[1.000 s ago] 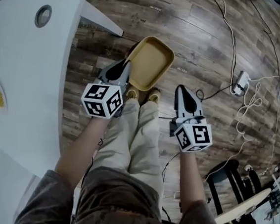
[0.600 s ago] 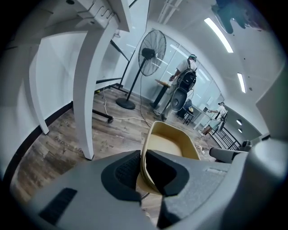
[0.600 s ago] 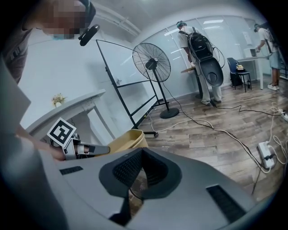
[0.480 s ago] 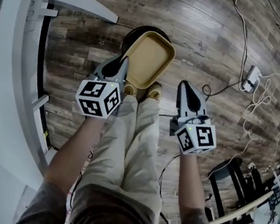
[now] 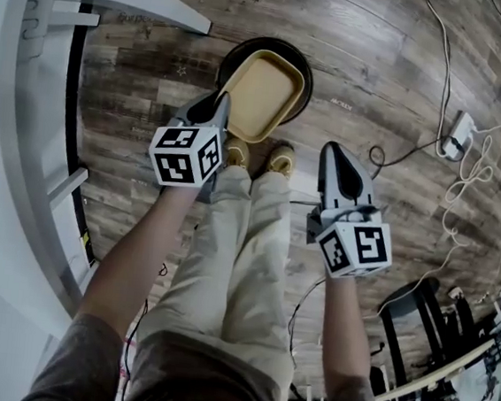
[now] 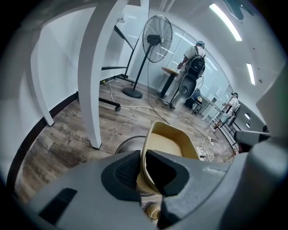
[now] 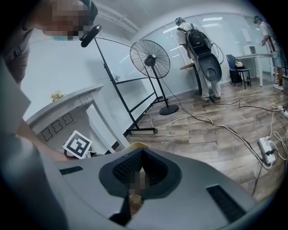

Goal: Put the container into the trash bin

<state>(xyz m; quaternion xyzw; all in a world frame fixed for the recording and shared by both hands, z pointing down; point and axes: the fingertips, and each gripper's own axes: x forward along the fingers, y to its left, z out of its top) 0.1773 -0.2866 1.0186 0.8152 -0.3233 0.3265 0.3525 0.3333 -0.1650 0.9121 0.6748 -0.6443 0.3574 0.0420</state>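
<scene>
Tan container, rim pinched in my left claw, hung over trash bin at 1 o'clock; right claw closed, empty.

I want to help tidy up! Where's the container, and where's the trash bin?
container [image 5: 260, 94], head view, on its tan inside bottom.
trash bin [image 5: 237, 53], head view, on its black rim, upper left.

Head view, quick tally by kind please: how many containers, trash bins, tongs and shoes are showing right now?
Container: 1
Trash bin: 1
Tongs: 2, left tongs and right tongs
Shoes: 2
Total: 6
</scene>
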